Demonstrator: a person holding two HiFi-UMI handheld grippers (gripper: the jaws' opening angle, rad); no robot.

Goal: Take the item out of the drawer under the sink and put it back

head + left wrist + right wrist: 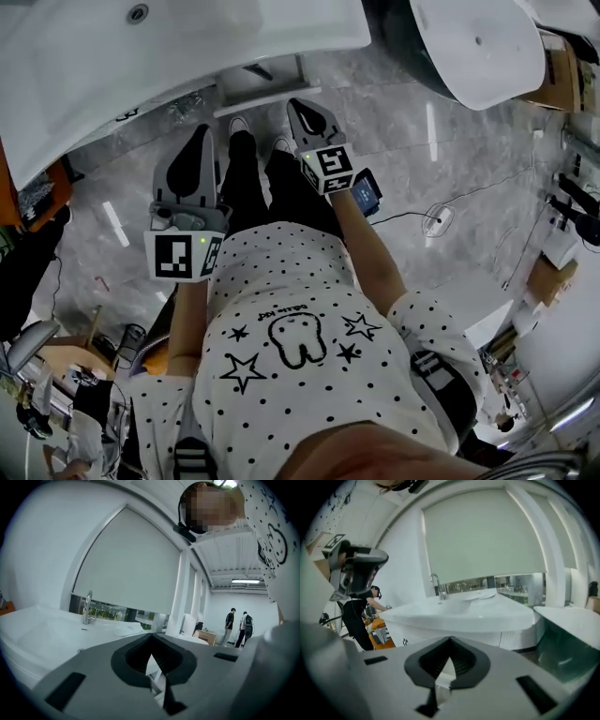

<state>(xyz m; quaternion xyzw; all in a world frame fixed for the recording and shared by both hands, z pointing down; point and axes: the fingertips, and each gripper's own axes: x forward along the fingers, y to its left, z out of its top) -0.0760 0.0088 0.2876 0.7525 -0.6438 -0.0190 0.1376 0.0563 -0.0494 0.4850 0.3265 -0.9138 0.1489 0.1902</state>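
I have both grey hand-held grippers up in front of the body, above the glossy grey marbled floor [422, 159]. The left gripper [202, 136] is clenched on nothing, tips together. The right gripper [298, 108] is clenched and empty too. The white basin sink [187, 47] lies ahead. I cannot find the item in any view.
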